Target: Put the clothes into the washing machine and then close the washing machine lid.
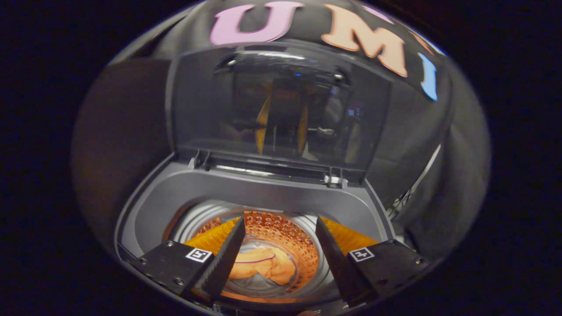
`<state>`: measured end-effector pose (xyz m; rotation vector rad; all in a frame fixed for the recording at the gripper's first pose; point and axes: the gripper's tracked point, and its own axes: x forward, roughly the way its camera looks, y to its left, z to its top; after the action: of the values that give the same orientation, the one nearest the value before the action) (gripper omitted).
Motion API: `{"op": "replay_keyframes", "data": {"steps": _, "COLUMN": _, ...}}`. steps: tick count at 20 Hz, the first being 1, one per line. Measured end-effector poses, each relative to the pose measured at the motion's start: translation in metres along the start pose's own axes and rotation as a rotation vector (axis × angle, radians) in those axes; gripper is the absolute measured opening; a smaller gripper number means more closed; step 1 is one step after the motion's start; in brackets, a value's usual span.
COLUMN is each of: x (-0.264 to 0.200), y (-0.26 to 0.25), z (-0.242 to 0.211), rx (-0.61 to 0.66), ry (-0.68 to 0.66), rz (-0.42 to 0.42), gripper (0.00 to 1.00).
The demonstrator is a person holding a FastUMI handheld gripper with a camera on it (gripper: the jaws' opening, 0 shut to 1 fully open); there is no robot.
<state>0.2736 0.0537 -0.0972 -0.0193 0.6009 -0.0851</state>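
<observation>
Dark grey plastic forms a top-loading washing machine (145,210), seen from above. Its tinted see-through lid (281,105) stands raised upright at the back on its hinges. Below, the round perforated drum (281,228) lies open. At the drum's bottom lies a crumpled orange garment (268,265). The hand-held gripper (279,245) hovers over the opening, its fingers spread wide apart and grasping nothing, the garment visible between them.
</observation>
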Motion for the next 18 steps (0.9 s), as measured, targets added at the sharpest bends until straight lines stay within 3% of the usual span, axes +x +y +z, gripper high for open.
{"op": "replay_keyframes", "data": {"steps": 3, "x": -0.004, "y": -0.001, "z": 0.008, "rx": 0.084, "ry": -0.061, "rz": 0.046, "gripper": 0.98}}
{"op": "replay_keyframes", "data": {"steps": 7, "x": -0.007, "y": 0.000, "z": 0.008, "rx": -0.017, "ry": -0.049, "rz": 0.025, "gripper": 0.98}}
{"op": "replay_keyframes", "data": {"steps": 9, "x": -0.010, "y": -0.012, "z": 0.017, "rx": -0.057, "ry": -0.077, "rz": -0.039, "gripper": 0.97}}
{"op": "replay_keyframes", "data": {"steps": 14, "x": -0.051, "y": -0.017, "z": 0.081, "rx": 0.017, "ry": -0.169, "rz": -0.065, "gripper": 0.97}}
{"op": "replay_keyframes", "data": {"steps": 18, "x": -0.089, "y": -0.030, "z": 0.146, "rx": -0.055, "ry": -0.262, "rz": -0.131, "gripper": 0.97}}
